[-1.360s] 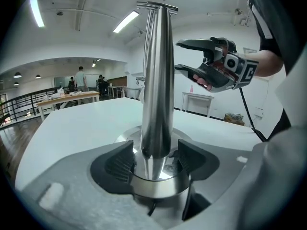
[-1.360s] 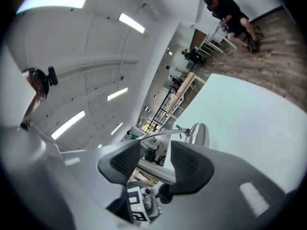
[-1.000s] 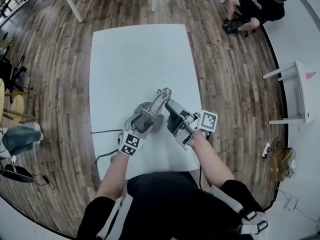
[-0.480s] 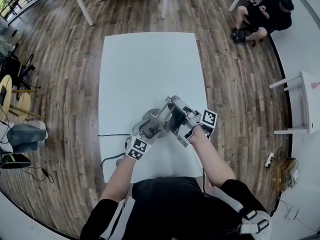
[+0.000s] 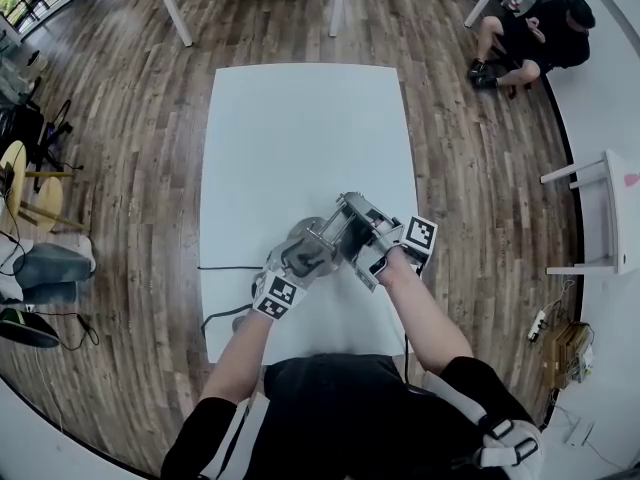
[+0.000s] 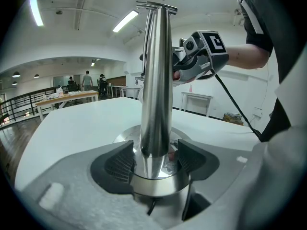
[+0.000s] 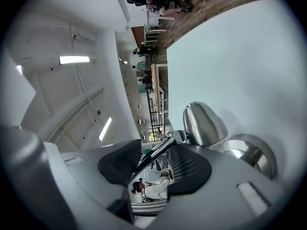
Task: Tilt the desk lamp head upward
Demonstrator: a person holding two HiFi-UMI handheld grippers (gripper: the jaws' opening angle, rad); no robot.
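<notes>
The left gripper (image 6: 154, 159) is clamped on the foot of the stem (image 6: 156, 80) of the lamp; its ribbed pads (image 6: 120, 163) press the flared metal collar from 9 and 3 o'clock. The stem stands upright and ends in a small crossbar (image 6: 156, 5) at 12 o'clock.

The right gripper (image 7: 152, 164) has just been closing its jaws; they now pinch the thin, flat lamp head (image 7: 149, 190), whose mirror-like face fills the gap between them. Seen from the left gripper view, that gripper sits high up, at 2 o'clock from the stem.

Beyond the right gripper's jaws, at 2 o'clock, the stem shows as a rounded metal shape; the round base (image 7: 252, 159) lies at 3 o'clock on the white table (image 7: 240, 56).

In the head view the lamp (image 5: 325, 226) stands toward the table's 6 o'clock edge, with both grippers meeting over it; a black cord (image 5: 225, 266) runs from it toward 9 o'clock and off the table. A wooden floor (image 5: 120, 168) lies all around; a person (image 5: 535, 23) sits on it at 1 o'clock; a small white side table (image 5: 610, 198) stands at 3 o'clock.
</notes>
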